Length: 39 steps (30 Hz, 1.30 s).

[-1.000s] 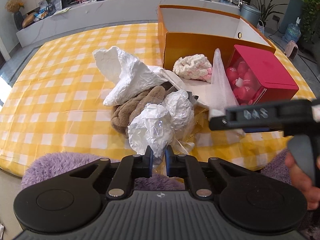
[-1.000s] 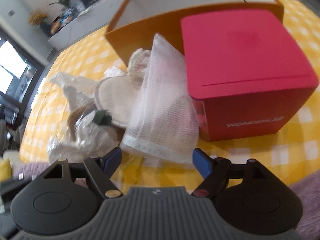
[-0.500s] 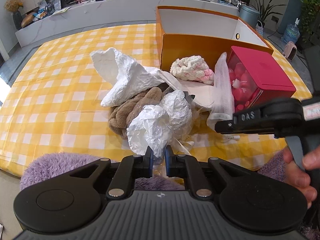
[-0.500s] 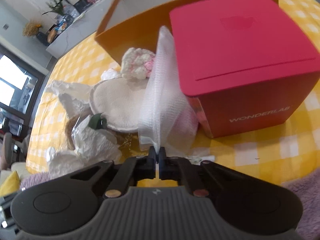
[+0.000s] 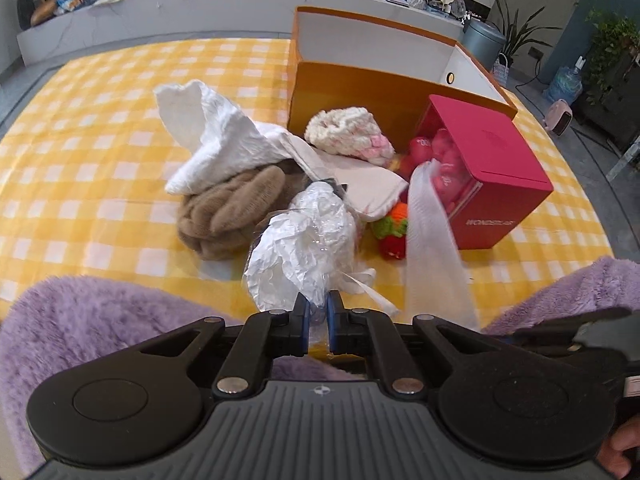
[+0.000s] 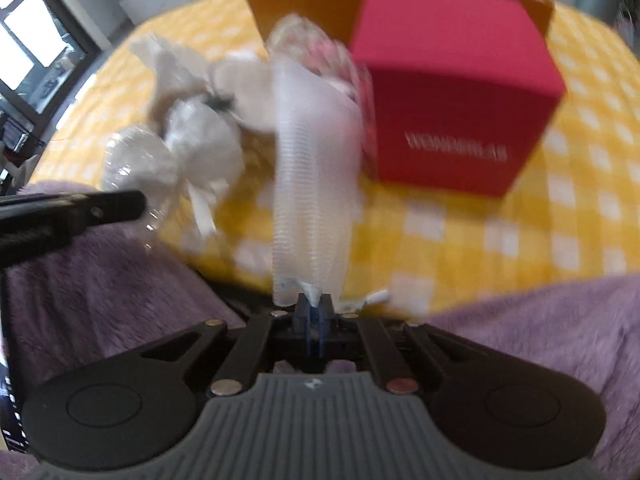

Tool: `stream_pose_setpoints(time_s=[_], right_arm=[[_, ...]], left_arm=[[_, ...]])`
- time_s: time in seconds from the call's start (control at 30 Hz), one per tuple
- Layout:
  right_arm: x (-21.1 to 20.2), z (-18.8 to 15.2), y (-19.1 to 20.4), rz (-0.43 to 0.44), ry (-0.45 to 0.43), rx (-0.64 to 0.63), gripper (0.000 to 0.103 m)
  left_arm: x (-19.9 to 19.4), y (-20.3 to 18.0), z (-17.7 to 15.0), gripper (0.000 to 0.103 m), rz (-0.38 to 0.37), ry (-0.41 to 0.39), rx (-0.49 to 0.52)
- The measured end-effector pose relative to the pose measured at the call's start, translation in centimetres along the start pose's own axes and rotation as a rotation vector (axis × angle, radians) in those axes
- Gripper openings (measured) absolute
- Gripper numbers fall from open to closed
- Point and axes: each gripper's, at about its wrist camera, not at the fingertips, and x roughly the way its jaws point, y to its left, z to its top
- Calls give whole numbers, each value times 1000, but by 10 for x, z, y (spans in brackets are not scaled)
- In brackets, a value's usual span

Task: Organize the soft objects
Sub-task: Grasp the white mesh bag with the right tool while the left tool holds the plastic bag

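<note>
Yellow-checked tablecloth (image 5: 100, 184) under my pile of soft things — my right gripper (image 6: 314, 306) has just pinched the white mesh bag (image 6: 312, 168), which hangs stretched beside the red box (image 5: 492, 176). My left gripper (image 5: 316, 308) has just tightened, clamping the crinkled clear plastic bag (image 5: 304, 248). Behind: brown plush (image 5: 232, 208), orange carton (image 5: 384, 92).

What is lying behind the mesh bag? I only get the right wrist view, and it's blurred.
Observer: A small crocheted toy, orange, green and red, lies on the tablecloth beside the red box.
Operator: Anything under the white cloth?
Observer: A brown fuzzy bundle, partly covered by it.
Operator: And near the orange box?
Observer: A cream and pink knitted piece lies just in front of it.
</note>
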Motion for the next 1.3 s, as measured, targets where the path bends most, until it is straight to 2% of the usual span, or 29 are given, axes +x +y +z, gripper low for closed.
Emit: stream_pose_setpoints(time_s=[0.07,0.1,0.17,0.23,0.3,0.37,0.47,0.57,0.67,0.77,0.8,0.83,0.9,0.93,1.0,1.1,1.3], right_arm=[[-3,-2,-6,23,-3,24,11],[-7,-4,-8,31,-16,23,28],[-16,-4,-6,35,-61,9,54],[-25,-1,-2,42,-104,-14,57],[-24,4,2,31,-122,-26,66],[-14,15,8,19,-141,-50,67],[9,26,14,22,-108,-78,75],[31,31,19,-1,-70,-71,77],[45,29,24,5,-54,-63,80],[52,30,28,-3,-52,-78,74],[53,30,28,-11,-51,-81,65],[55,30,27,-21,-52,-79,61],[55,30,23,-26,-65,-64,39],[54,30,19,-16,-67,-51,32],[54,30,12,-4,-70,-28,8],[46,26,7,2,-86,-21,1],[9,16,1,27,-161,-30,0]], left_arm=[[-3,-1,-2,9,-18,-4,-11],[-4,-1,-3,8,-23,-8,-17],[-5,-1,-4,8,-37,-6,-43],[-3,0,-4,8,-54,-1,-72],[-2,0,-4,8,-53,1,-79],[-2,0,-3,8,-47,-5,-78],[-3,1,-3,8,-30,-20,-82],[-6,4,-2,8,5,-46,-71],[-4,8,-1,8,5,-44,-83],[-2,8,0,8,-1,-40,-85],[-2,8,0,8,-3,-40,-82],[-2,8,0,8,-6,-38,-79],[-1,7,0,8,-11,-34,-73],[-1,7,-1,8,-11,-32,-71],[0,6,-1,8,-13,-29,-70],[-4,4,-2,8,-19,-35,-68],[-21,-10,-2,6,-15,-69,-45]])
